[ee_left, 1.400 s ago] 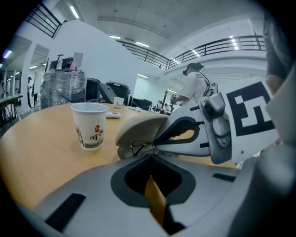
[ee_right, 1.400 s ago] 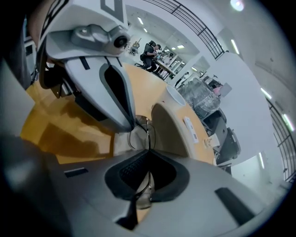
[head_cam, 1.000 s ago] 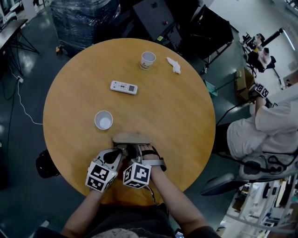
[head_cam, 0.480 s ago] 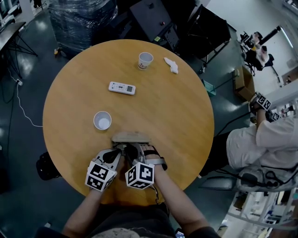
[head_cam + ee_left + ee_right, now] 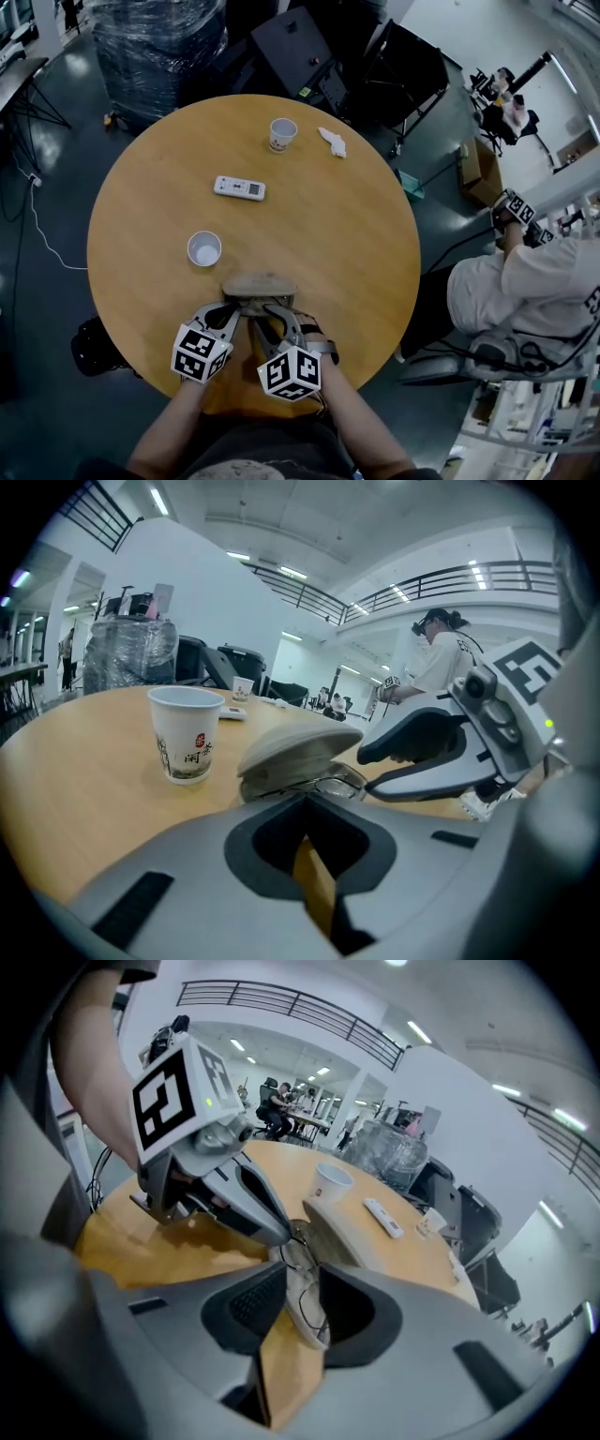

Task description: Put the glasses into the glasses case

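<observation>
Head view: glasses case (image 5: pixel 258 284) open on the round bench (image 5: pixel 328 216), close to the near edge, lid raised. Right gripper view: glasses (image 5: pixel 305 1283) lying inside the case's lower shell. Right gripper (image 5: pixel 367 775) released, jaws just opened wide, pads clear of the glasses between them. Left gripper (image 5: pixel 277 1238) clenched, tips against the case's near rim. Farther off: paper cup (image 5: pixel 204 249), remote (image 5: pixel 239 188).

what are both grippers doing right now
left gripper: jaws together, tips at the glasses case rim
right gripper: open, jaws just been opening, off the glasses
</observation>
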`<state>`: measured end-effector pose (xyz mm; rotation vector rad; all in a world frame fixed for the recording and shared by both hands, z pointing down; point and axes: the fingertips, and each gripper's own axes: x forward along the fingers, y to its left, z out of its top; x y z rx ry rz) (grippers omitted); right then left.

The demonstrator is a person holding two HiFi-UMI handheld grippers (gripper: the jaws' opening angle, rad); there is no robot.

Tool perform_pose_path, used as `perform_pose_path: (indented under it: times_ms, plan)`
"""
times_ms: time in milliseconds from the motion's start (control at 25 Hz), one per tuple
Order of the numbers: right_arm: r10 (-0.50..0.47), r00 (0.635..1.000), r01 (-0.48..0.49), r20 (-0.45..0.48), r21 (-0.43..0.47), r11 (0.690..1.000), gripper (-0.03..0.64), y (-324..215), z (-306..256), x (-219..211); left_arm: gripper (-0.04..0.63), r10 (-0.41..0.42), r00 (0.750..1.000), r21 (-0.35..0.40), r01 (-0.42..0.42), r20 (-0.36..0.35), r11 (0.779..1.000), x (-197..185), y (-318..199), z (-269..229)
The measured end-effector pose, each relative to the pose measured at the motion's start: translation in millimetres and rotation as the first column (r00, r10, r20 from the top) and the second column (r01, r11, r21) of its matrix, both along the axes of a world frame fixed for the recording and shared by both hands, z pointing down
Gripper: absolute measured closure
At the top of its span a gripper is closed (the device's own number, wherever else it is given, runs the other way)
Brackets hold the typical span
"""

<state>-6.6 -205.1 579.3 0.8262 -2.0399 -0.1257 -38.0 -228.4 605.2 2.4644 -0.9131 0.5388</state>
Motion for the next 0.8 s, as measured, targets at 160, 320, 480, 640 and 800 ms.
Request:
perform_pose_path:
  times_ms: [160,320,480,640,800]
  plan:
    - [0.101,0.991,-0.103,0.089,0.019,0.994,0.522,16,-19,10,0.589,-0.002,0.999,0.015,0.003,-0.032,1.0,-6,6,-8]
    - [0.23,0.951,-0.247,0.207,0.06,0.967,0.597,30,-46,24,0.589,-0.045,0.992,0.041,0.05,-0.116,0.998,-22,13,-32]
    - [0.297,0.905,-0.342,0.305,0.104,0.934,0.627,40,-77,39,0.589,-0.063,0.979,0.08,0.08,-0.193,0.994,-34,18,-64]
    - [0.285,0.879,-0.373,0.382,0.182,0.91,0.629,50,-113,48,0.589,-0.079,0.969,0.135,0.113,-0.234,0.984,-44,25,-99]
    - [0.255,0.812,-0.436,0.525,0.253,0.864,0.629,57,-151,58,0.589,-0.089,0.962,0.206,0.145,-0.259,0.968,-51,37,-133]
